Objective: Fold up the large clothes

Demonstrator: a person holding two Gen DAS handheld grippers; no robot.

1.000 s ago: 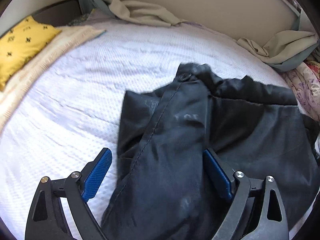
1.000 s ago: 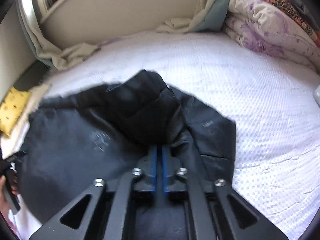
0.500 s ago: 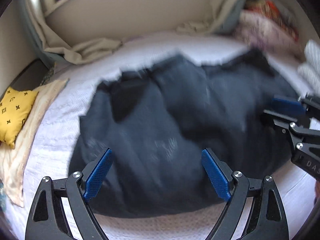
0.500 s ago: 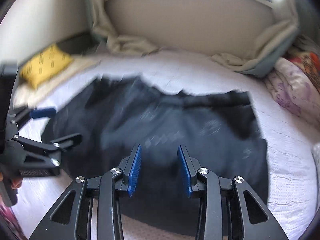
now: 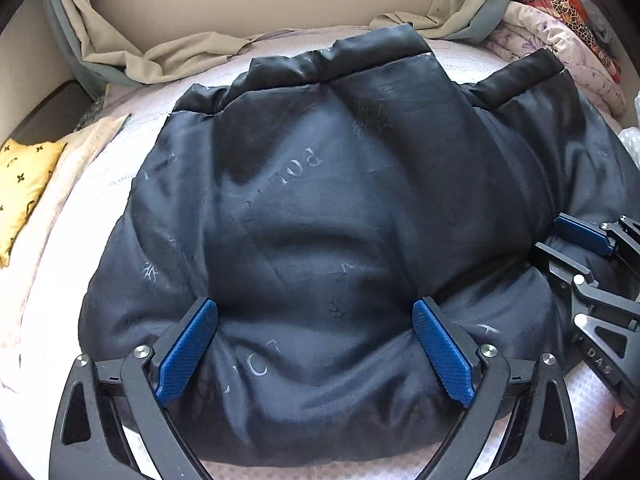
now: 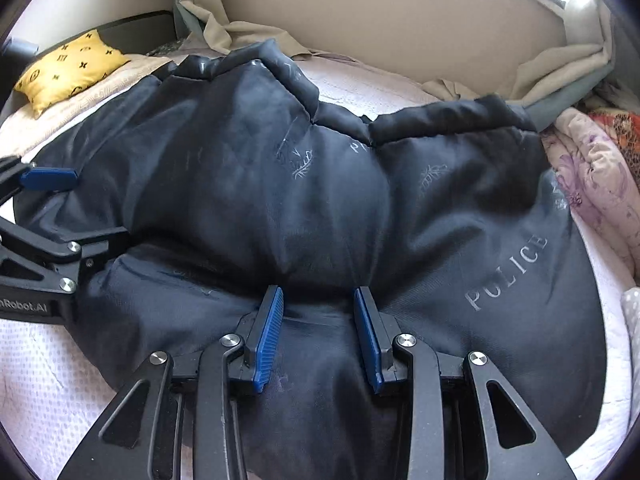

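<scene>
A large dark navy padded jacket (image 5: 340,208) with pale printed letters lies bunched in a wide heap on the white bed (image 5: 80,216); it also fills the right wrist view (image 6: 320,208). My left gripper (image 5: 314,344) is wide open, its blue pads pressed down on the jacket's near edge. My right gripper (image 6: 318,334) is open, narrower, also resting on the near edge. The right gripper shows at the right in the left wrist view (image 5: 584,248); the left gripper shows at the left in the right wrist view (image 6: 48,216).
A yellow patterned cushion (image 5: 20,176) on a cream throw (image 5: 52,208) lies at the left. Beige and grey curtains (image 5: 160,52) hang along the back wall. A floral quilt pile (image 5: 560,44) sits at the right; it also shows in the right wrist view (image 6: 596,184).
My right gripper has opened and let go of the jacket fold. Both grippers pulled back and now rest side by side on the near edge; the jacket lies wider.
</scene>
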